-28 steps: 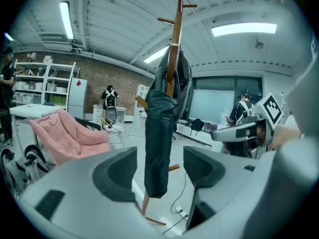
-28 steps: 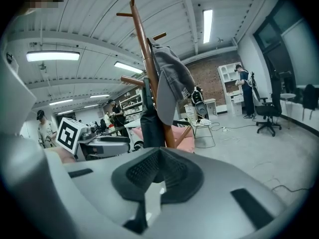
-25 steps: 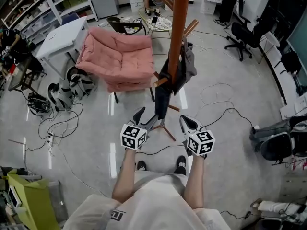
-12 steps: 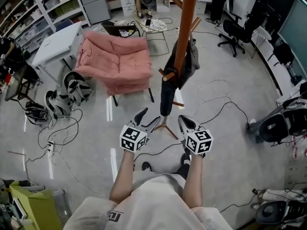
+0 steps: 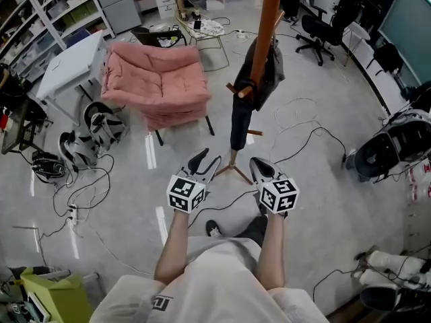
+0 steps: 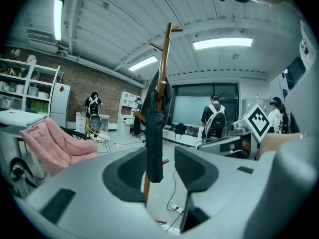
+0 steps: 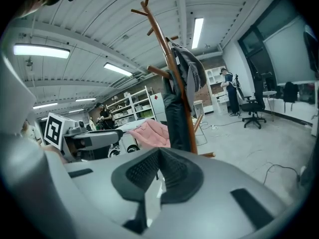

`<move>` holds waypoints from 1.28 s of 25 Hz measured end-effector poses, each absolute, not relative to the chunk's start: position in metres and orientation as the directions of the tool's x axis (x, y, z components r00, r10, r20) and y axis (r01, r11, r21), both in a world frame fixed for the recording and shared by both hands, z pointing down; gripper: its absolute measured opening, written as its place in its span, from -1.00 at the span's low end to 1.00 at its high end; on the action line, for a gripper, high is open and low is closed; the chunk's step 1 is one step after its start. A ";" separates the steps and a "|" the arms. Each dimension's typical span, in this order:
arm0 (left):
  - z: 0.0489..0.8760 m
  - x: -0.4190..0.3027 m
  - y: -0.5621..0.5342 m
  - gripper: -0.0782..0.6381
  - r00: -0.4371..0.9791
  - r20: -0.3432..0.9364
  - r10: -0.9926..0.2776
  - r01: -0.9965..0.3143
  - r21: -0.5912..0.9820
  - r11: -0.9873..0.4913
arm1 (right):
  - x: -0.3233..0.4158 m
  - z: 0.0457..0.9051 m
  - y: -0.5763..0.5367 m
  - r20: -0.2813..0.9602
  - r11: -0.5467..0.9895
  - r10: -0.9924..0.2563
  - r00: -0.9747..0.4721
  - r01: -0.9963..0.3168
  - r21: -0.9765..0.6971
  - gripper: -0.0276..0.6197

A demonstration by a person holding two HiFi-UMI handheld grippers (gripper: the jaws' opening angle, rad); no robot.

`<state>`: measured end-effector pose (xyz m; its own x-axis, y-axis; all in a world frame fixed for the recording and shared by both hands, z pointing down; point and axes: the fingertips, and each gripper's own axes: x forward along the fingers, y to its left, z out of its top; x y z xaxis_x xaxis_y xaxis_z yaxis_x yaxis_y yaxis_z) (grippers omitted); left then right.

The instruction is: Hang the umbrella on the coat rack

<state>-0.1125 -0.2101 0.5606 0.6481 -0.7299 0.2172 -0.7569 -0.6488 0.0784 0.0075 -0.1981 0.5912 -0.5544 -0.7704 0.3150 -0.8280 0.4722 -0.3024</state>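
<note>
The wooden coat rack (image 5: 268, 25) stands ahead of me on the floor. A dark folded umbrella (image 5: 240, 121) hangs from one of its lower pegs, beside a grey garment (image 5: 267, 73). Both grippers hover well short of it, touching nothing. My left gripper (image 5: 207, 161) has its jaws apart and closing; nothing lies between them. Through that gap the left gripper view shows the distant umbrella (image 6: 154, 143) on the rack (image 6: 162, 68). My right gripper (image 5: 260, 169) has its pads together and is empty. In the right gripper view the umbrella (image 7: 177, 123) hangs against the pole (image 7: 171, 66).
A pink armchair (image 5: 159, 86) stands left of the rack, with a white table (image 5: 67, 62) and shelving behind it. Cables (image 5: 87, 180) and black bags (image 5: 94, 130) lie on the floor at left. Office chairs (image 5: 323, 25) stand at the back right. People (image 6: 216, 121) stand far off.
Both grippers have drawn back from the rack, which now sits farther away in the head view. The left jaws have narrowed. The umbrella stays hanging on its peg.
</note>
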 end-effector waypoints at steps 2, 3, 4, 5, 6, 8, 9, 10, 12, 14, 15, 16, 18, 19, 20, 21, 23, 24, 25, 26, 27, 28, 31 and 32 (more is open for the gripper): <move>0.559 -0.116 -0.207 -0.36 0.653 0.209 -0.728 -0.753 0.074 -0.654 | 0.005 0.588 -0.197 0.311 0.465 -0.779 -0.545 -0.834 -0.297 -0.90; 0.557 -0.116 -0.206 -0.39 0.656 0.202 -0.728 -0.751 0.073 -0.656 | 0.005 0.586 -0.196 0.307 0.460 -0.784 -0.539 -0.837 -0.297 -0.90; 0.556 -0.117 -0.205 -0.44 0.656 0.194 -0.729 -0.751 0.072 -0.657 | 0.004 0.585 -0.196 0.303 0.454 -0.789 -0.534 -0.839 -0.299 -0.90; 0.553 -0.118 -0.205 -0.49 0.655 0.187 -0.732 -0.752 0.071 -0.655 | 0.003 0.585 -0.196 0.300 0.449 -0.792 -0.531 -0.841 -0.302 -0.90; 0.551 -0.119 -0.206 -0.54 0.654 0.181 -0.735 -0.754 0.069 -0.653 | 0.002 0.585 -0.196 0.300 0.448 -0.793 -0.530 -0.841 -0.303 -0.90; 0.548 -0.121 -0.206 -0.63 0.649 0.176 -0.740 -0.758 0.066 -0.649 | -0.004 0.585 -0.195 0.305 0.454 -0.789 -0.534 -0.840 -0.298 -0.90; 0.548 -0.122 -0.207 -0.66 0.645 0.177 -0.744 -0.762 0.065 -0.645 | -0.006 0.584 -0.194 0.307 0.460 -0.785 -0.538 -0.838 -0.292 -0.90; 0.549 -0.123 -0.208 -0.69 0.639 0.178 -0.748 -0.766 0.064 -0.639 | -0.008 0.583 -0.194 0.307 0.467 -0.783 -0.542 -0.837 -0.286 -0.90; 0.550 -0.123 -0.208 -0.76 0.636 0.180 -0.750 -0.769 0.068 -0.635 | -0.010 0.581 -0.195 0.306 0.478 -0.779 -0.547 -0.835 -0.274 -0.90; 0.552 -0.121 -0.209 -0.76 0.647 0.178 -0.741 -0.760 0.078 -0.645 | -0.009 0.581 -0.199 0.307 0.484 -0.779 -0.547 -0.835 -0.260 -0.90; 0.553 -0.120 -0.210 -0.76 0.653 0.178 -0.736 -0.755 0.081 -0.651 | -0.009 0.581 -0.201 0.307 0.487 -0.779 -0.547 -0.836 -0.254 -0.90; 0.553 -0.119 -0.210 -0.76 0.658 0.179 -0.732 -0.751 0.082 -0.655 | -0.009 0.580 -0.203 0.308 0.490 -0.778 -0.548 -0.836 -0.249 -0.90; 0.553 -0.118 -0.211 -0.76 0.663 0.185 -0.726 -0.746 0.078 -0.661 | -0.010 0.577 -0.206 0.308 0.497 -0.776 -0.550 -0.834 -0.239 -0.90; 0.551 -0.117 -0.212 -0.76 0.663 0.186 -0.726 -0.746 0.075 -0.662 | -0.010 0.575 -0.207 0.308 0.501 -0.774 -0.553 -0.833 -0.234 -0.90; 0.550 -0.116 -0.212 -0.76 0.661 0.187 -0.727 -0.747 0.073 -0.660 | -0.009 0.573 -0.208 0.307 0.506 -0.773 -0.555 -0.832 -0.230 -0.90; 0.549 -0.116 -0.213 -0.76 0.658 0.187 -0.730 -0.750 0.072 -0.657 | -0.009 0.571 -0.209 0.306 0.509 -0.772 -0.557 -0.830 -0.228 -0.90; 0.547 -0.115 -0.214 -0.76 0.650 0.186 -0.737 -0.757 0.073 -0.650 | -0.007 0.567 -0.212 0.301 0.515 -0.771 -0.562 -0.827 -0.225 -0.90; 0.546 -0.115 -0.215 -0.76 0.647 0.185 -0.740 -0.760 0.075 -0.646 | -0.007 0.566 -0.213 0.298 0.518 -0.770 -0.564 -0.826 -0.222 -0.90; 0.546 -0.114 -0.216 -0.76 0.644 0.185 -0.742 -0.762 0.076 -0.643 | -0.006 0.565 -0.214 0.297 0.520 -0.770 -0.564 -0.825 -0.219 -0.90; 0.547 -0.114 -0.217 -0.76 0.642 0.187 -0.744 -0.764 0.077 -0.640 | -0.006 0.565 -0.216 0.297 0.521 -0.770 -0.564 -0.826 -0.216 -0.90; 0.548 -0.113 -0.219 -0.76 0.639 0.190 -0.746 -0.767 0.077 -0.637 | -0.005 0.566 -0.218 0.298 0.521 -0.770 -0.564 -0.826 -0.214 -0.90; 0.549 -0.113 -0.221 -0.76 0.636 0.193 -0.747 -0.769 0.076 -0.635 | -0.003 0.567 -0.220 0.299 0.521 -0.770 -0.563 -0.826 -0.215 -0.90; 0.550 -0.115 -0.224 -0.76 0.627 0.199 -0.753 -0.776 0.077 -0.626 | -0.001 0.570 -0.223 0.302 0.514 -0.772 -0.559 -0.829 -0.220 -0.90; 0.551 -0.116 -0.224 -0.76 0.624 0.201 -0.755 -0.778 0.077 -0.623 | 0.000 0.571 -0.222 0.303 0.511 -0.773 -0.557 -0.831 -0.222 -0.90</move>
